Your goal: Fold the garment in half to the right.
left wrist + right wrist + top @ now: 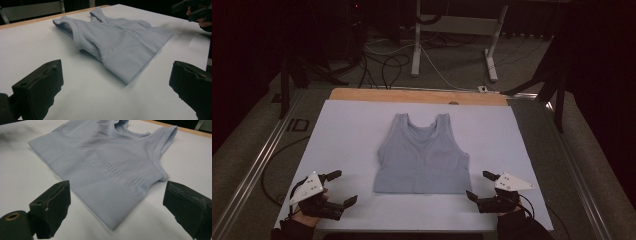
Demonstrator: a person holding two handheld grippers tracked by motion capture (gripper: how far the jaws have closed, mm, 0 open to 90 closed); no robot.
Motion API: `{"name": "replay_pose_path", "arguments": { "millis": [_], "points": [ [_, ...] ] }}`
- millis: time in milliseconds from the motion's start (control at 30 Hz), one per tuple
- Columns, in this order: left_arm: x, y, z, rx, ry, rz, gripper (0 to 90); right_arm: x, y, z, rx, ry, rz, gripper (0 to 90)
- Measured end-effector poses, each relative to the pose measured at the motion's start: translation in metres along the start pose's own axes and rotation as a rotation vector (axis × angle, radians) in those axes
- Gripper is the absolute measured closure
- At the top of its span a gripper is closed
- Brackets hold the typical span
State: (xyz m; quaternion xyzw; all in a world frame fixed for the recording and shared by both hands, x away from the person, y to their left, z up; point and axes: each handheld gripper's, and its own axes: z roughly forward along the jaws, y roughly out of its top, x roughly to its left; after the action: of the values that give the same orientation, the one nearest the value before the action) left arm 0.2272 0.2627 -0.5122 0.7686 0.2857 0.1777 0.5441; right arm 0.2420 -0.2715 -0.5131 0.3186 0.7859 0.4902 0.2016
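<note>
Your left gripper (338,188) sits at the near left corner of the table (342,130), jaws spread wide and holding nothing. Between those jaws in the left gripper view you're looking across bare white surface at the top (117,42), which lies a little way off, its near hem corner pointing back at you. Your hand (309,217) comes in from the bottom edge, the grey plate riding on the gripper's back.

Moving to the middle: the top (424,157) lies flat on the white sheet, pale blue, straps toward the far edge, hem toward you. It's spread out smooth, with a ribbed band across the lower part, and nothing touches it.

Over on the right, your right gripper (476,186) sits just beside the top's near right hem corner, apart from the cloth. Its jaws also stand wide open and empty. In the right gripper view the top (107,162) lies just ahead of the jaws, hem corner nearest, neck and straps farther off. That same right gripper shows at the far upper right of the left gripper view (197,10).

Beyond the table, cables lie on the dark floor.
</note>
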Motion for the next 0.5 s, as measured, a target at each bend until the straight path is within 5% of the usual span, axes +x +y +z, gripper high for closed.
{"name": "replay_pose_path", "arguments": {
  "millis": [500],
  "points": [
    [-0.0037, 0.0038, 0.0047, 0.016, -0.049, 0.003, 0.0, 0.001, 0.0008, -0.0012, 0.01, -0.006, -0.005, 7.7]
  ]
}}
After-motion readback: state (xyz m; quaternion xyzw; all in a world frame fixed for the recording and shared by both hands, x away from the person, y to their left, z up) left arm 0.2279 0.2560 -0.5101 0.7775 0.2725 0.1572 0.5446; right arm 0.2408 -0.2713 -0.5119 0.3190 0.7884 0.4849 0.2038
